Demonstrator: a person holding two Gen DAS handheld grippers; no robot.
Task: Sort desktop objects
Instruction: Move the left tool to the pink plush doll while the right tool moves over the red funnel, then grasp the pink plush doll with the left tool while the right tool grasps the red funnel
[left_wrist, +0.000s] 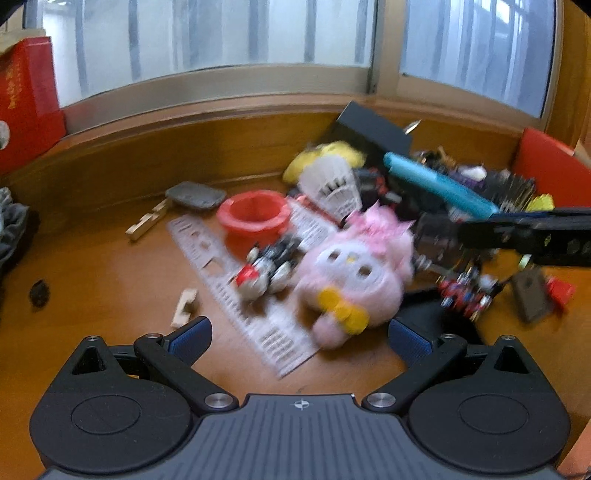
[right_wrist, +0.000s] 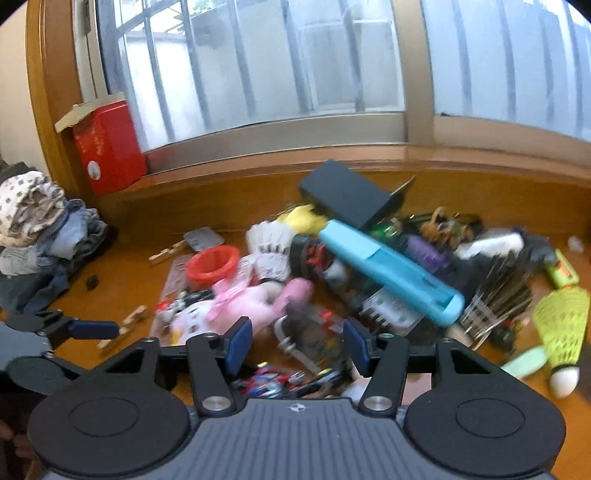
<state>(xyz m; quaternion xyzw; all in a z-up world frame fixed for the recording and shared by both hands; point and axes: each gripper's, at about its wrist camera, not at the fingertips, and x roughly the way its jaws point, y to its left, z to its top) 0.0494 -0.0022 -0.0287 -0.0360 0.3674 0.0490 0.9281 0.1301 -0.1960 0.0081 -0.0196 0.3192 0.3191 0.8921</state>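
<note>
A heap of small objects lies on the wooden desk. In the left wrist view a pink plush toy (left_wrist: 354, 269) lies just ahead of my open, empty left gripper (left_wrist: 299, 338), with a small toy car (left_wrist: 264, 271) and a clear ruler (left_wrist: 240, 291) beside it. A red cup (left_wrist: 255, 216), a white shuttlecock (left_wrist: 332, 184) and a blue case (left_wrist: 439, 186) lie farther back. My right gripper (right_wrist: 297, 341) is open over small toys (right_wrist: 314, 339); the plush (right_wrist: 255, 306) is to its left.
A red box (right_wrist: 107, 147) stands on the window sill at the left. Folded clothes (right_wrist: 40, 232) lie at the left. A black box (right_wrist: 347, 197) leans at the back. A yellow shuttlecock (right_wrist: 561, 325) lies at the right. Wooden blocks (left_wrist: 184, 308) lie on the desk (left_wrist: 110, 288).
</note>
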